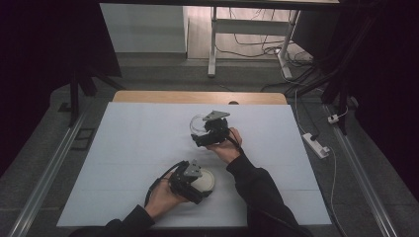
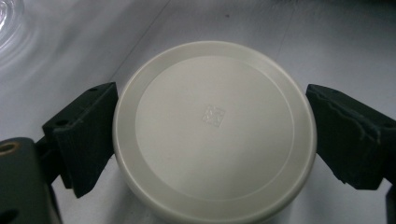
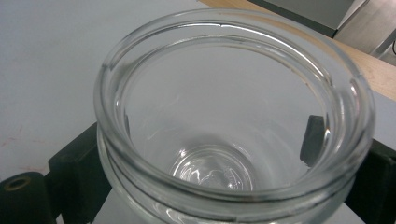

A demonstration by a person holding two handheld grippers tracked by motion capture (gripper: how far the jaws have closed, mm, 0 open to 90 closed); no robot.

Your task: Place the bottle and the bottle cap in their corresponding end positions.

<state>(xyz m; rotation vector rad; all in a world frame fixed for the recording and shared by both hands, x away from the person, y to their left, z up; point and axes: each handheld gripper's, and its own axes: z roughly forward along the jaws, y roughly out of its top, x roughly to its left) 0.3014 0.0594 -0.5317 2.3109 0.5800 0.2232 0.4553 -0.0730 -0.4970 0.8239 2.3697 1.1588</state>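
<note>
A round cream-white lid [image 1: 207, 180] lies flat on the white table cover near the front edge. My left gripper [image 1: 193, 183] is shut on it, and in the left gripper view the lid [image 2: 215, 126] sits between the two black jaws, which press its rim on either side. Farther back, at the table's middle, an empty clear glass jar [image 1: 196, 123] stands upright with its mouth open. My right gripper [image 1: 203, 133] is shut on it. The right gripper view looks down into the jar [image 3: 233, 116], with a jaw against each side of its wall.
The white cover [image 1: 133, 158] spans most of the table, with a bare wooden strip [image 1: 197, 97] along the far edge. On the floor to the right lie a power strip [image 1: 316, 144] and cables. A white desk frame [image 1: 212, 44] stands behind.
</note>
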